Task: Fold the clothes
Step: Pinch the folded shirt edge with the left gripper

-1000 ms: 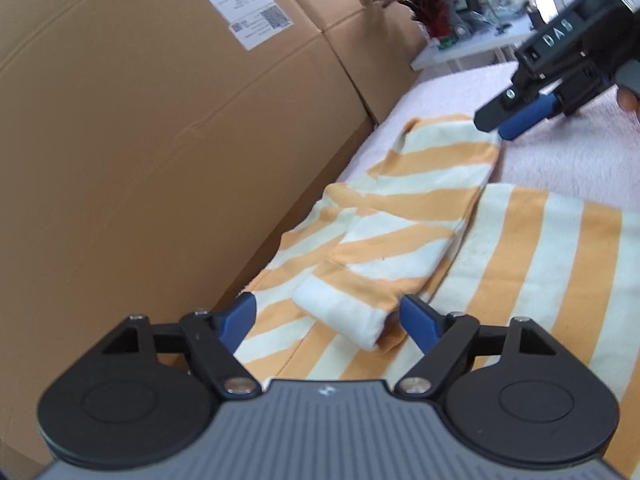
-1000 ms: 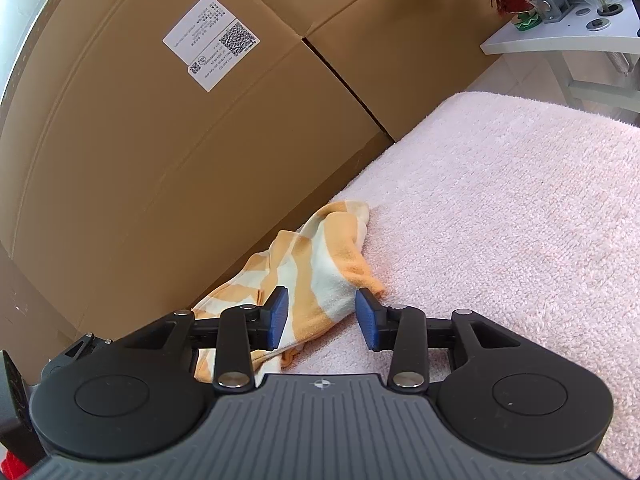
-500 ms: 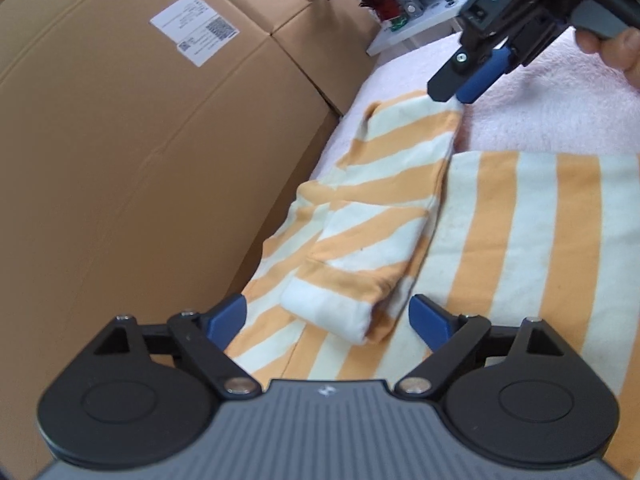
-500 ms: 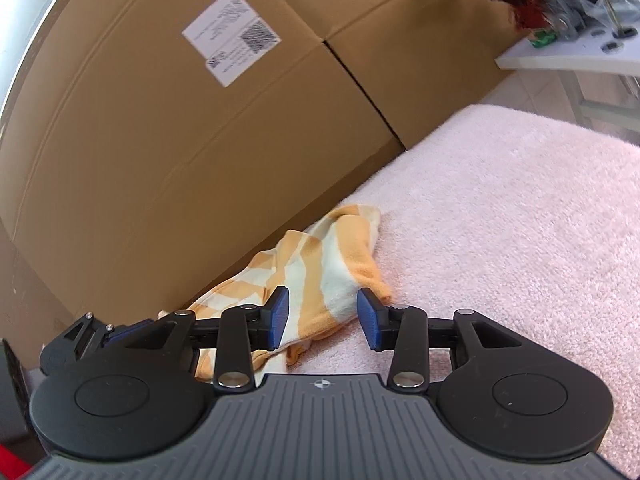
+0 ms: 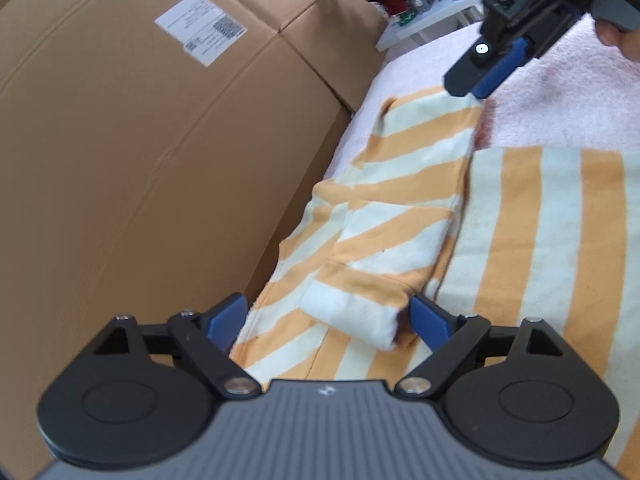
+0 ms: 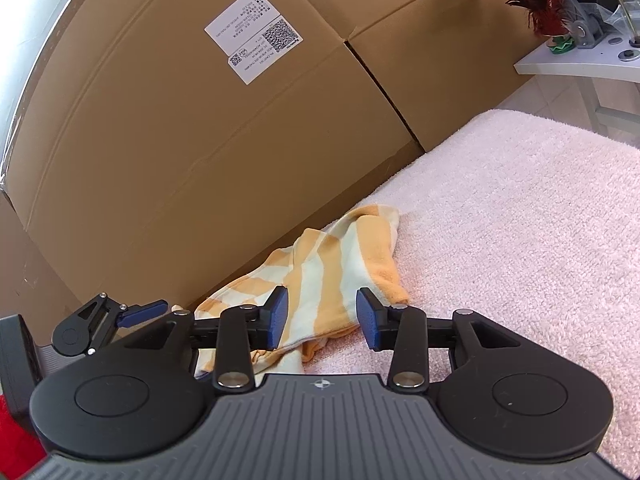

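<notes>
An orange-and-cream striped top (image 5: pixel 540 220) lies flat on a pink towel (image 6: pixel 520 220). Its sleeve (image 5: pixel 400 220) is folded across the left side. The sleeve's white cuff (image 5: pixel 352 316) sits between the blue pads of my left gripper (image 5: pixel 328 320), whose jaws are still opening wide and do not press it. My right gripper (image 6: pixel 322 320) hovers half open over the top's far bunched corner (image 6: pixel 340 256), with cloth below the gap and nothing pinched. The right gripper (image 5: pixel 480 76) also shows in the left wrist view, its tip at the cloth's far edge. The left gripper (image 6: pixel 108 320) appears at the right wrist view's left edge.
Large cardboard boxes (image 5: pixel 140 160) with a white label (image 6: pixel 252 36) wall off the towel's left side. A white table (image 6: pixel 580 64) with a red feathery plant (image 6: pixel 536 0) and clutter stands beyond. A fingertip (image 5: pixel 616 36) shows on the right gripper's handle.
The left jaws have widened around the cuff and the left view has rolled. The right gripper looms larger over the top's far corner. The left gripper has entered the right wrist view.
</notes>
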`<state>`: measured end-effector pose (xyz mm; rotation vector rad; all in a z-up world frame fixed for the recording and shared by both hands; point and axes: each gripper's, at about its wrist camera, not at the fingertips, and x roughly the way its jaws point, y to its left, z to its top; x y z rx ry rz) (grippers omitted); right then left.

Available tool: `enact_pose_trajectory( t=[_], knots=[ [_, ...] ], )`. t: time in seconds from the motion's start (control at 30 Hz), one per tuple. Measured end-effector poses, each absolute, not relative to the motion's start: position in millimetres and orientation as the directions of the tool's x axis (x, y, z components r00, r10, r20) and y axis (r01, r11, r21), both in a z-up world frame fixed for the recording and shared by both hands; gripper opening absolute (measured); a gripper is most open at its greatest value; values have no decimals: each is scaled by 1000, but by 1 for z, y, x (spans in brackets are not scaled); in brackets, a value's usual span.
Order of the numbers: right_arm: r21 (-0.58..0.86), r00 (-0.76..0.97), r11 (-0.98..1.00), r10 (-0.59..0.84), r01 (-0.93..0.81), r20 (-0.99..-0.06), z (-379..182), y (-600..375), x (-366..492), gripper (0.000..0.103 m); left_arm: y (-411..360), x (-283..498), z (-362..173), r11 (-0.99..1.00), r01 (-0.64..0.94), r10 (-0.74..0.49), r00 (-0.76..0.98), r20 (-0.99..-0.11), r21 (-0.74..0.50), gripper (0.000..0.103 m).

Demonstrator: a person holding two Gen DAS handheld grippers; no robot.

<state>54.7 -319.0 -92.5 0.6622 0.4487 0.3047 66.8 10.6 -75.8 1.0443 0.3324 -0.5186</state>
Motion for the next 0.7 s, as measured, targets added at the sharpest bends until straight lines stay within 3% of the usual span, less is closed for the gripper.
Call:
enact_pose_trajectory(
  t=[0.2, 0.47, 0.57, 0.63, 0.7],
  knots=[
    [651, 860, 748, 412, -130, -302, -93, -320, 55, 42, 1, 76, -84, 334, 471, -191, 882, -430, 817, 94],
    [651, 860, 748, 413, -133, -298, -93, -320, 55, 46, -12, 72, -88, 294, 408, -242, 907, -345, 864, 101],
    [651, 861, 747, 415, -138, -294, -93, -320, 54, 46, -14, 79, -88, 299, 439, -241, 894, -378, 847, 94],
    [653, 862, 743, 418, -144, -286, -93, -320, 54, 45, -12, 88, -87, 320, 481, -231, 875, -425, 816, 72],
    [655, 863, 741, 421, -150, -278, -93, -321, 53, 43, -11, 91, -91, 332, 500, -236, 865, -443, 800, 59]
  ],
)
